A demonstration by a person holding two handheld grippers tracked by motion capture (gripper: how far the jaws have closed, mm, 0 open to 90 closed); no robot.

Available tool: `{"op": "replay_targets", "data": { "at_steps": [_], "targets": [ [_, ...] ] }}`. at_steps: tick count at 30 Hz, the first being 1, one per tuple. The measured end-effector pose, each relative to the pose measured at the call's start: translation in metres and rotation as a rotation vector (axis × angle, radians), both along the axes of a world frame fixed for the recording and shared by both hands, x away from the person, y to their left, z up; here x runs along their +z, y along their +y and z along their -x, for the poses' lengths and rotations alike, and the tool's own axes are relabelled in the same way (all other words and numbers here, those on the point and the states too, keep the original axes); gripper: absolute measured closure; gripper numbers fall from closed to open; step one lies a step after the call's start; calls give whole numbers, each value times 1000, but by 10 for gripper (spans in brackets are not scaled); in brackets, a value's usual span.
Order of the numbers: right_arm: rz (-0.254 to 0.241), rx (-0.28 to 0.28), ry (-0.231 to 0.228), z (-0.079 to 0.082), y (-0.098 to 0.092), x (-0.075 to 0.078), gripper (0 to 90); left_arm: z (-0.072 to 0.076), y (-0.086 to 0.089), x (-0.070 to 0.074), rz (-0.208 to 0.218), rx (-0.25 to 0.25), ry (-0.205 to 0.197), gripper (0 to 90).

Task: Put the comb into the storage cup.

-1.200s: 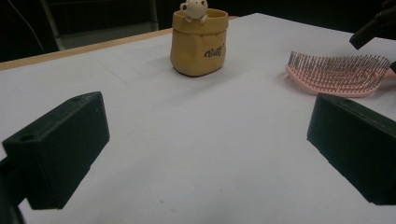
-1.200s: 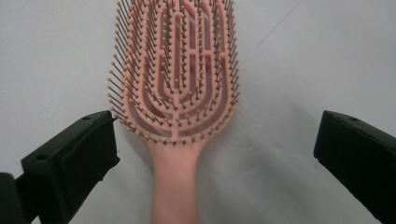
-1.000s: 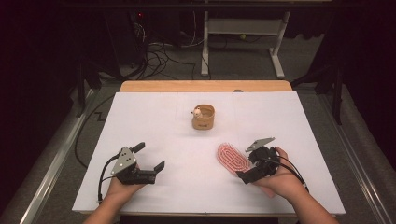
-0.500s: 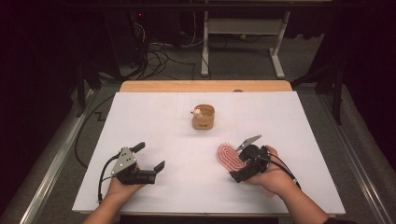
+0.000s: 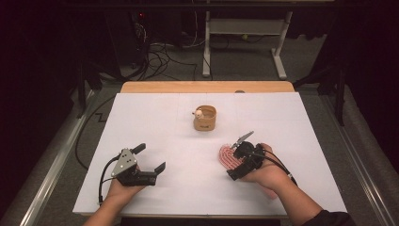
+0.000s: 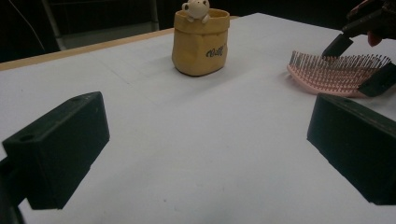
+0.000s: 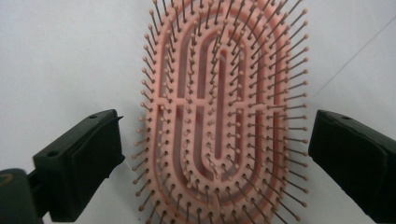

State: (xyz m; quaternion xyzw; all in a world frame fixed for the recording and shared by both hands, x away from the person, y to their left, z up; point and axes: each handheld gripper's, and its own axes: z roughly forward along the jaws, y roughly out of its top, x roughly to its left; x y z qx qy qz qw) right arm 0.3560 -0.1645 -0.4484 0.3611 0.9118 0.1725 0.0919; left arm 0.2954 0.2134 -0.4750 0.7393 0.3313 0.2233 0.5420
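A pink hairbrush (image 5: 227, 157) lies bristles up on the white table (image 5: 179, 122), right of centre. My right gripper (image 5: 239, 157) is open and hangs just over it, one jaw on either side of the brush head (image 7: 219, 116). The jaws do not touch the brush. The handle is hidden under the hand. My left gripper (image 5: 150, 160) rests open near the front left, nothing between its jaws. From the left gripper view the hairbrush (image 6: 336, 74) lies to the right with the right gripper (image 6: 359, 60) over it.
A small tan pouch-like cup (image 5: 204, 118) with a little bear figure on its rim stands at the table's middle back; the cup (image 6: 200, 42) is also ahead of the left gripper. A wooden board edge (image 5: 207, 87) runs along the far side. Cables and a stand lie on the floor beyond.
The right gripper has moved left and forward, from beside the hairbrush to over its head, jaws now straddling it. The left gripper has not moved.
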Motion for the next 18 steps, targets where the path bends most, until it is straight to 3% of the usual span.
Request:
{"op": "replay_targets", "data": {
  "at_steps": [18],
  "targets": [
    [32, 13, 42, -12, 12, 1, 143, 0, 1, 0, 1, 6, -3, 0]
  ]
}}
